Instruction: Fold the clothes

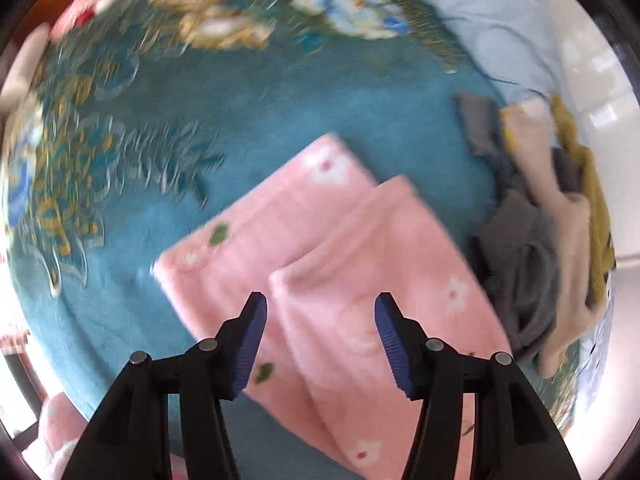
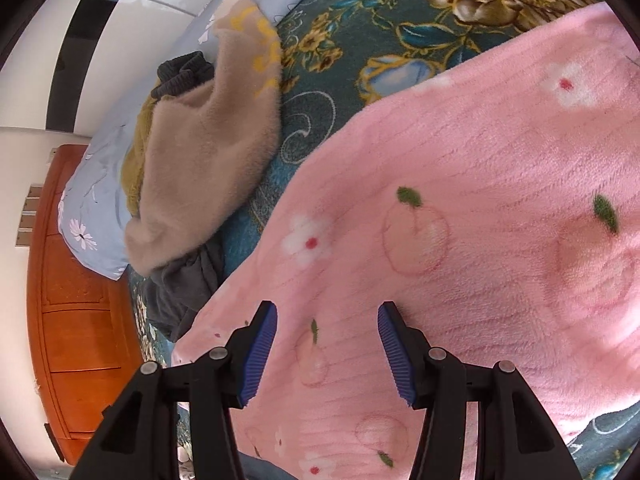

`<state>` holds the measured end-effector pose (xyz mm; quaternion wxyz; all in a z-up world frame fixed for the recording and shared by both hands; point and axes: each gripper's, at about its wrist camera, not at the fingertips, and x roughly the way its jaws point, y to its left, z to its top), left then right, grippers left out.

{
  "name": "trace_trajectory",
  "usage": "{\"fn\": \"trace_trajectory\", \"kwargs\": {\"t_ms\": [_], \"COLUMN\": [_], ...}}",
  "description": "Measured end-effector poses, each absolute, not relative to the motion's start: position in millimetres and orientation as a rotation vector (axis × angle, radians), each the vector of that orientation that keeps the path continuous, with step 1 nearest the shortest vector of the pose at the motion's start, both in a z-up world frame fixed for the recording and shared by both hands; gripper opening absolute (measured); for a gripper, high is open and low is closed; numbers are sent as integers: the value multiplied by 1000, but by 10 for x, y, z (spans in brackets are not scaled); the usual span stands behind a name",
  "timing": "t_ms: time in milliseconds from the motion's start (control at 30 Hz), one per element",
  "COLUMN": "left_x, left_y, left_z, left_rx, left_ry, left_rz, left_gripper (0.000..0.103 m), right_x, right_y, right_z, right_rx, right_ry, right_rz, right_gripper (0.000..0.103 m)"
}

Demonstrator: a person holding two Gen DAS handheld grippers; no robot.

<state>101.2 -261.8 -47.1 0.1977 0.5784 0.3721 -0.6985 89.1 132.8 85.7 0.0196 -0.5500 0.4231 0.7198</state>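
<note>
A pink fleece garment (image 1: 320, 248) with white flowers and peach prints lies folded on the teal floral bedspread (image 1: 248, 96). In the left wrist view, my left gripper (image 1: 320, 308) hovers above its near part, jaws open and empty. In the right wrist view the same pink garment (image 2: 480, 220) fills the frame, and my right gripper (image 2: 328, 316) is just above it, open and empty. The left wrist view is blurred by motion.
A pile of other clothes lies beside the pink garment: a beige fleece piece (image 2: 208, 152), dark grey ones (image 1: 516, 264) and a mustard one (image 1: 592, 200). A light blue floral pillow (image 2: 92, 208) and an orange wooden headboard (image 2: 76, 320) lie beyond.
</note>
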Motion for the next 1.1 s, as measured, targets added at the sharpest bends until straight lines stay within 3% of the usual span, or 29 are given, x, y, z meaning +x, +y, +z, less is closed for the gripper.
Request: {"fn": "trace_trajectory", "kwargs": {"t_ms": [133, 200, 433, 600, 667, 700, 767, 867, 1000, 1100], "left_x": [1054, 1040, 777, 547, 484, 498, 556, 678, 767, 721], "left_y": [-2633, -2602, -2099, -1217, -1010, -1006, -1055, -1205, -1333, -1205], "left_z": [-676, -708, -145, -39, -295, -410, -541, -403, -62, -77], "left_rx": [1606, 1601, 1574, 1861, 2003, 2050, 2097, 2036, 1835, 1878], "left_ry": [1203, 1248, 1187, 803, 654, 685, 803, 928, 659, 549], "left_rz": [-1917, -1923, -2304, -2545, -2478, -2423, -2349, -2415, -2573, -2626], "left_gripper": [55, 4, 4, 9, 20, 26, 27, 31, 57, 57], "right_x": [879, 875, 861, 850, 844, 841, 845, 872, 896, 877], "right_y": [1341, 1345, 1360, 1362, 1333, 1319, 1307, 1326, 1350, 1303], "right_z": [787, 768, 701, 657, 653, 651, 654, 657, 615, 602], "right_rx": [-1718, -1721, -1730, -1738, -1750, -1756, -1763, -1768, -1768, -1772], "right_ry": [1342, 1351, 1383, 1402, 1399, 1397, 1401, 1403, 1417, 1403], "right_rz": [2214, 2211, 2199, 2192, 2195, 2196, 2200, 2208, 2192, 2192], "right_gripper": [56, 56, 56, 56, 56, 56, 56, 56, 56, 56]}}
